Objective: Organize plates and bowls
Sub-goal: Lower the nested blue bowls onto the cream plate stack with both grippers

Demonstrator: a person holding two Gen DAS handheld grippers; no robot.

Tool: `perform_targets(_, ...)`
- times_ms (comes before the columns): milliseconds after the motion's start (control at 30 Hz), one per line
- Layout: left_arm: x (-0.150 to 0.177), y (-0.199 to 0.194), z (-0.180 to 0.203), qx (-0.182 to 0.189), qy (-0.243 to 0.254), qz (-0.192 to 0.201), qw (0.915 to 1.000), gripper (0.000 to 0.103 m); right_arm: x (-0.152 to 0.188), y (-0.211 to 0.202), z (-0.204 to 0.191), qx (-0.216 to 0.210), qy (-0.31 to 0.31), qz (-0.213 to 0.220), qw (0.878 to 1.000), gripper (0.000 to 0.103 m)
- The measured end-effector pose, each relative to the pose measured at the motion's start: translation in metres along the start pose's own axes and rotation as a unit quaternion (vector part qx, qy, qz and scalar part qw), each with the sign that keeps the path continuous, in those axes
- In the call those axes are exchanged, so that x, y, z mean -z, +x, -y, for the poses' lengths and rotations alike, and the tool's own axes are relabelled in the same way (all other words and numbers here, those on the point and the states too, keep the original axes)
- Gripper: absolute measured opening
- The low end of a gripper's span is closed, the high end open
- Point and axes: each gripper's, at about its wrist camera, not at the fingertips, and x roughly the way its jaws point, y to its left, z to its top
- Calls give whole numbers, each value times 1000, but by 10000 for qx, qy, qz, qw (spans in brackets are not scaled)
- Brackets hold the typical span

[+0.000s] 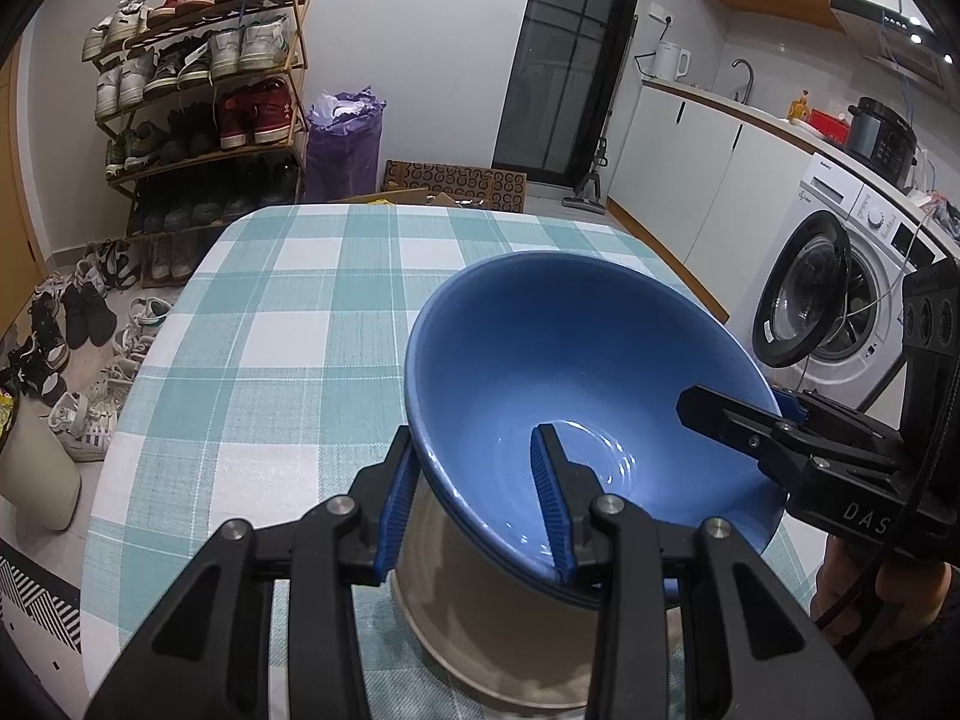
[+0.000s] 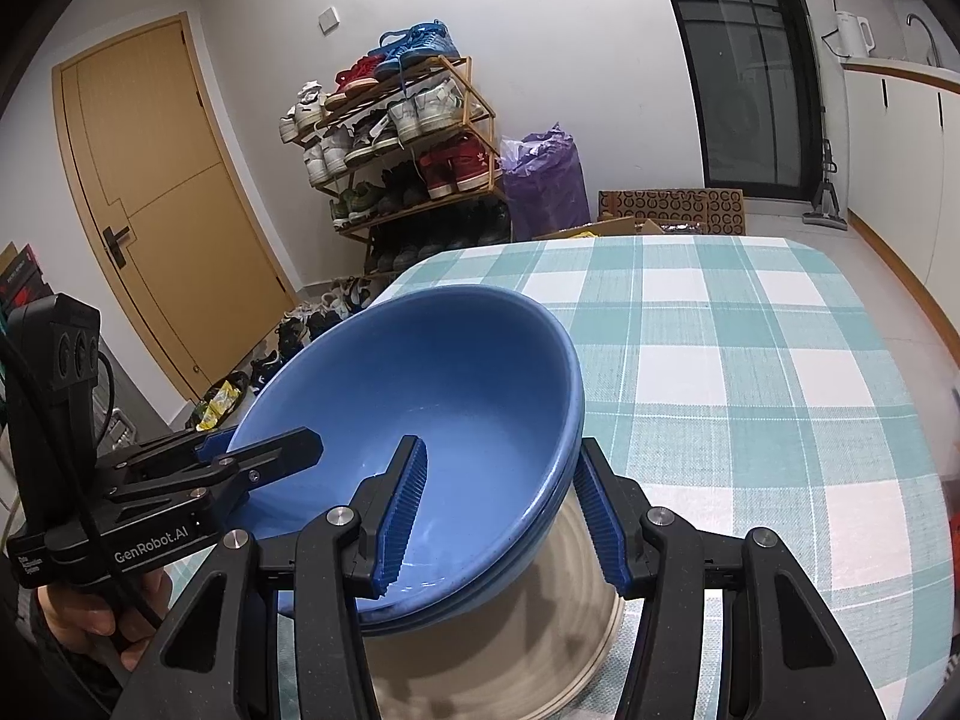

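now your left gripper point(image 1: 480, 498) and right gripper point(image 2: 504, 516) each straddle the bowl's point(image 1: 576, 372) rim, part open, one finger inside and one outside; whether the pads bite, i cannot tell. the bowl sits tilted above the plate point(image 2: 540, 648) on the table point(image 2: 750, 360). lower both sides evenly to nest it flat.

I see the worktop point(image 1: 270, 312) covered edge to edge by a teal-and-white checked cloth point(image 2: 750, 372), its far corners rounded. Most of the cloth lies bare in both wrist views. At the near side a pale beige bowl point(image 1: 480, 618) appears to stand on the cloth, though I cannot see its foot, with blue bowls point(image 1: 570, 360) nested above it, tilted.
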Motion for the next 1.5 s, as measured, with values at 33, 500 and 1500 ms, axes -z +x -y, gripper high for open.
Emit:
perform_targets(33, 0, 1, 0, 5, -1, -11, 10000, 37, 0, 1, 0, 7, 6, -9, 10000, 53)
perform_targets(500, 2, 12, -2, 26, -1, -43, 10000, 37, 3, 9, 4, 56, 28, -105, 9999, 53)
perform_targets(1500, 2, 14, 4, -36, 169, -66, 9998, 39, 6, 14, 11, 191, -69, -109, 9997, 53)
